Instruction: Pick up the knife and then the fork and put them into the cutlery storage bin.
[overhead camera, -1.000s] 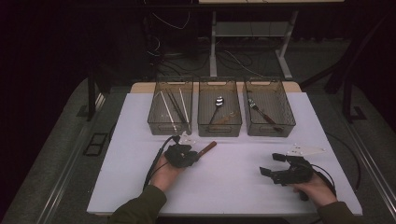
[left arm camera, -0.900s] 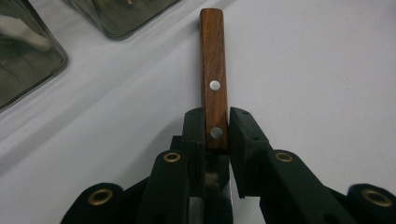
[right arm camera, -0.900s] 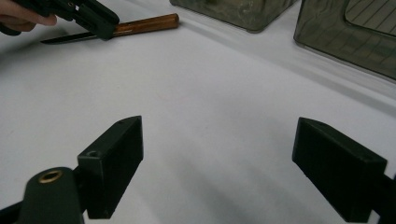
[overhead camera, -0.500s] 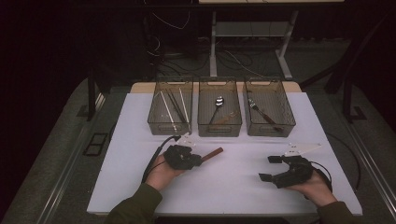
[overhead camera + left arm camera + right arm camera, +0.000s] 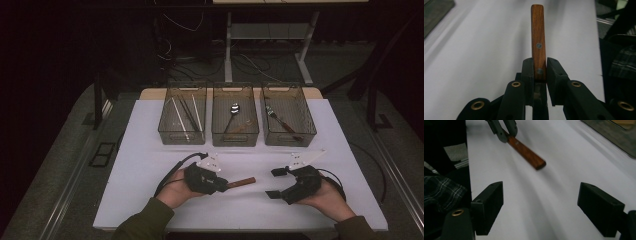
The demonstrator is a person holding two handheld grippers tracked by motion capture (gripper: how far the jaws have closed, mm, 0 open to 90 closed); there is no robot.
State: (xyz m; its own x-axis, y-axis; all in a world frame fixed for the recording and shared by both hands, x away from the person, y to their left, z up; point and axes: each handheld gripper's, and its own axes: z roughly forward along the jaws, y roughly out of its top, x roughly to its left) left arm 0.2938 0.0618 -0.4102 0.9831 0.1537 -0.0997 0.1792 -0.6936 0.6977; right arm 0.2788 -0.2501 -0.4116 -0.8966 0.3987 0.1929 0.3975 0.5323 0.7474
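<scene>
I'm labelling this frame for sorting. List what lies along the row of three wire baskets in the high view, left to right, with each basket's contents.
Left basket with chopsticks → middle basket with a spoon → right basket with a fork.

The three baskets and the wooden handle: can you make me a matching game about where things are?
Things:
1. chopsticks
2. spoon
3. fork
4. wooden handle

Places:
A. middle basket
B. clamped in the left gripper
C. right basket
D. left basket

Pairs: 1-D, 2-A, 3-C, 4-B
</scene>
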